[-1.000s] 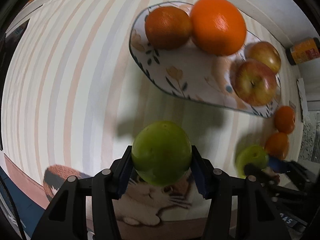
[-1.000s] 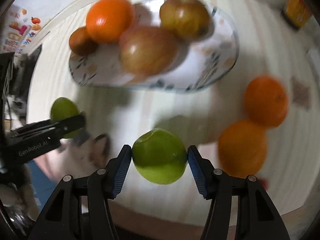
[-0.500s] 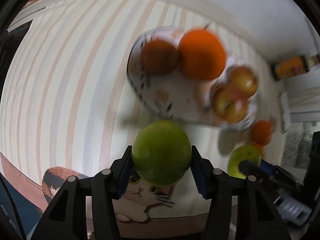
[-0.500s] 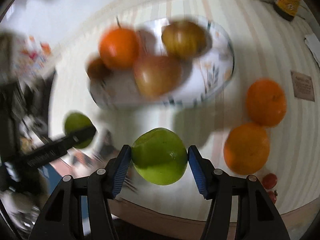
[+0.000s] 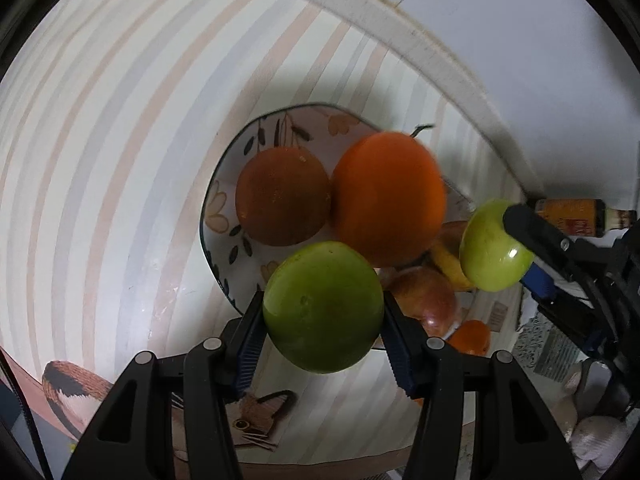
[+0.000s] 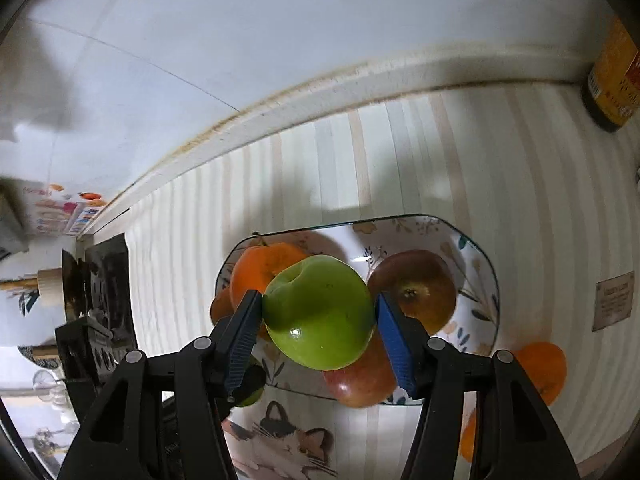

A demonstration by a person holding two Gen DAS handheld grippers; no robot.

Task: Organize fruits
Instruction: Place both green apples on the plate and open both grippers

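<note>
My left gripper [image 5: 322,320] is shut on a green apple [image 5: 323,306], held above the near rim of the floral plate [image 5: 224,200]. My right gripper [image 6: 318,322] is shut on a second green apple [image 6: 320,312], held over the plate [image 6: 476,248]; it also shows in the left wrist view [image 5: 494,246]. On the plate lie a dark orange [image 5: 282,196], a bright orange [image 5: 388,196] and two red apples [image 6: 416,288] [image 6: 360,384]. The left gripper's apple peeks out in the right wrist view [image 6: 250,384].
Two loose oranges [image 6: 544,364] lie on the striped tablecloth right of the plate. An orange-labelled bottle [image 6: 616,76] stands by the wall at far right. A small card [image 6: 614,300] lies to the right. Dark clutter [image 6: 100,304] sits at the left table edge.
Both grippers have moved forward and over the plate, each still holding its green apple. The plate now looms closer in both views.
</note>
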